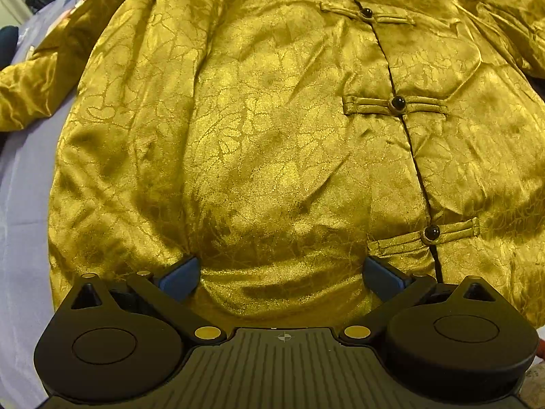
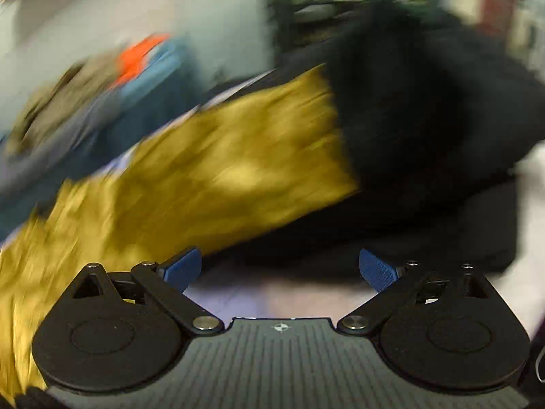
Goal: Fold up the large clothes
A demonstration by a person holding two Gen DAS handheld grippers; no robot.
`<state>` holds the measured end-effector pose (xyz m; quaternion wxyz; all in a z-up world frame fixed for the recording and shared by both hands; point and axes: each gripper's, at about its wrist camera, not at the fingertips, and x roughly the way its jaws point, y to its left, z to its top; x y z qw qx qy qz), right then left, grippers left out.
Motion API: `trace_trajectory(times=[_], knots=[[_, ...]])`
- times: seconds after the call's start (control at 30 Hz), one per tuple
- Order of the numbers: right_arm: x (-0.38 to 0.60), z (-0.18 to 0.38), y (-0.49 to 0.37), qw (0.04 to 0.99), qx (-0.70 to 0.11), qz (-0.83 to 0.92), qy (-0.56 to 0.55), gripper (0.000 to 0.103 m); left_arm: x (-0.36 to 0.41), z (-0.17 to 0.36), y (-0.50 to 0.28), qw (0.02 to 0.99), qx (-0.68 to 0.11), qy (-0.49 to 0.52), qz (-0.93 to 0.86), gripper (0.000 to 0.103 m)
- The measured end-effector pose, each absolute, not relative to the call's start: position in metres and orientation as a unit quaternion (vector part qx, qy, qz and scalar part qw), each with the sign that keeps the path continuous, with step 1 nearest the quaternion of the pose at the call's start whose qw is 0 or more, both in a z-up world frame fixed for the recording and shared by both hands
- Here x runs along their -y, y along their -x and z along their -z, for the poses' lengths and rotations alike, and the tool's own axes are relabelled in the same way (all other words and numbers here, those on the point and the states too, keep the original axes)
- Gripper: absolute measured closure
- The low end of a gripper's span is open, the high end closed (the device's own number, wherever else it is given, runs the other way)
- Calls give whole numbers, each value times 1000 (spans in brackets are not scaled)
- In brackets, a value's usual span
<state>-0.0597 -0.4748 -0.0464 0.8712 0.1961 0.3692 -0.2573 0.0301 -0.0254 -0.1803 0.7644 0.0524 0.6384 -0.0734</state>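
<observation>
From the left wrist view, the golden jacket [image 1: 272,136] lies spread flat, front side up, on a pale lilac sheet [image 1: 20,204] that covers the surface. Its row of dark buttons [image 1: 398,103] runs from the hem near the camera up and away towards the collar, so the long axis of the garment goes straight ahead of the left gripper [image 1: 281,274], a little to the right of its centre line. The two blue pads [image 1: 180,277] of this gripper stand wide apart and hold nothing; the hem of the jacket lies directly under and between them, though I cannot tell whether they touch the cloth. One sleeve [image 1: 30,85] stretches out to the left side, over the sheet. The right wrist view is strongly blurred. There the right gripper [image 2: 279,267] also has its fingers spread apart and empty. A band of golden cloth, probably the other sleeve [image 2: 221,170], runs diagonally from lower left to upper right, and its end lies against a dark heap of fabric [image 2: 425,119] behind. This sleeve is ahead and to the left of the right gripper, not between its pads. My judgement is that folding has not really begun: the left gripper is the nearer one to a graspable edge, the hem, while the right gripper must first reach leftwards to the sleeve.
</observation>
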Motion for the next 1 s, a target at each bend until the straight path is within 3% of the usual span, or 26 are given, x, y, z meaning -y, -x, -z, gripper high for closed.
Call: trace_trajectory(times=[0.27, 0.47, 0.57, 0.6, 0.87, 1.0], knots=[[535, 20, 83, 883, -301, 288, -218, 7, 28, 180, -26, 766, -637, -53, 71, 0], [560, 25, 72, 874, -286, 301, -251, 39, 27, 180, -23, 770, -632, -53, 71, 0], [565, 16, 71, 879, -276, 282, -267, 70, 26, 179, -21, 771, -631, -51, 66, 0], [564, 12, 70, 883, -272, 276, -264, 73, 26, 179, -21, 771, -632, -51, 65, 0], [588, -35, 77, 901, -196, 297, -248, 79, 26, 178, -20, 772, -631, -48, 58, 0], [597, -42, 65, 907, -212, 282, -230, 79, 24, 177, -17, 774, -630, -45, 54, 0]])
